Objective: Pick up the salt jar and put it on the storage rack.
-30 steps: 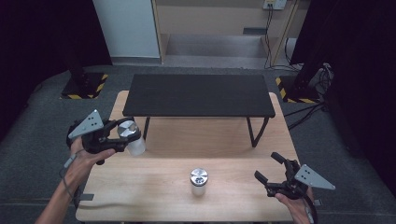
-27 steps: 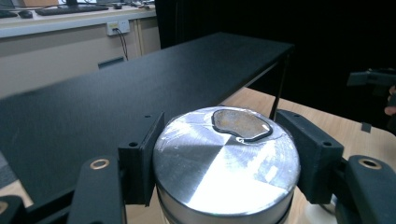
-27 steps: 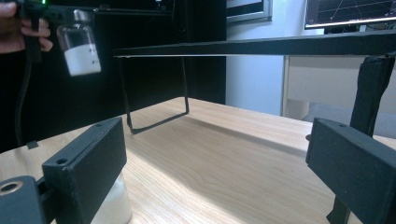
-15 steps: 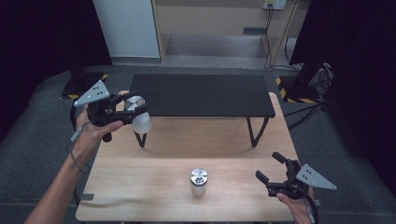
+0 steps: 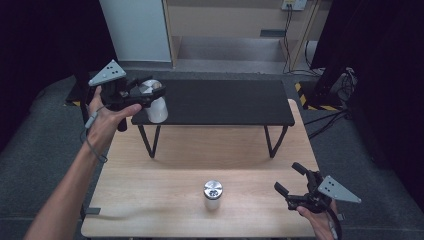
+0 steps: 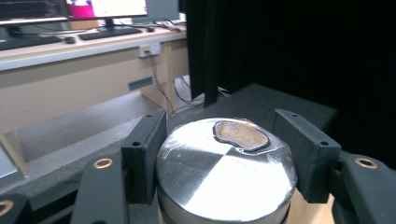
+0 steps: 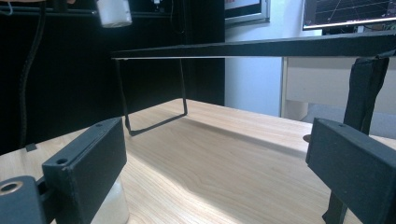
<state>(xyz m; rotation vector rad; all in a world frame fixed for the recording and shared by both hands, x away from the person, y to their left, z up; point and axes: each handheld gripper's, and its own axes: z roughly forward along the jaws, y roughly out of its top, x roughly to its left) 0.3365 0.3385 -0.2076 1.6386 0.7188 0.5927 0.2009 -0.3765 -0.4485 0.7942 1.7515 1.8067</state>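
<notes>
We see the left tongs [image 5: 150,95] held in the air at the near left corner of the black raised shelf [image 5: 225,102], gripped by the person's left hand [image 5: 107,117]. Their two jaws are closed on a white canister with a shiny metal lid [image 5: 154,102], one jaw on each side of the lid's rim. In the left gripper view [image 6: 224,154] we look down along these tongs onto that lid [image 6: 224,172]: both black pads press against its sides, and a brown irregular patch [image 6: 240,135] sits on its far half. The canister hangs upright below the jaws, clear of the wooden worktop [image 5: 165,175] and just at the shelf's front edge; we cannot tell whether it touches the shelf.

We see the right tongs [image 5: 292,180] low over the near right corner of the worktop, held by the right hand [image 5: 320,225], with the jaws spread wide and nothing between them. In the right gripper view [image 7: 215,172] bare wood lies between the two pads, and the shelf [image 7: 261,46] stands ahead on thin legs.

A second canister with a metal lid [image 5: 212,195] stands upright on the worktop, to the left of the right tongs and well apart from the left tongs; in the right gripper view its pale wall [image 7: 114,205] shows just beside the left jaw.
</notes>
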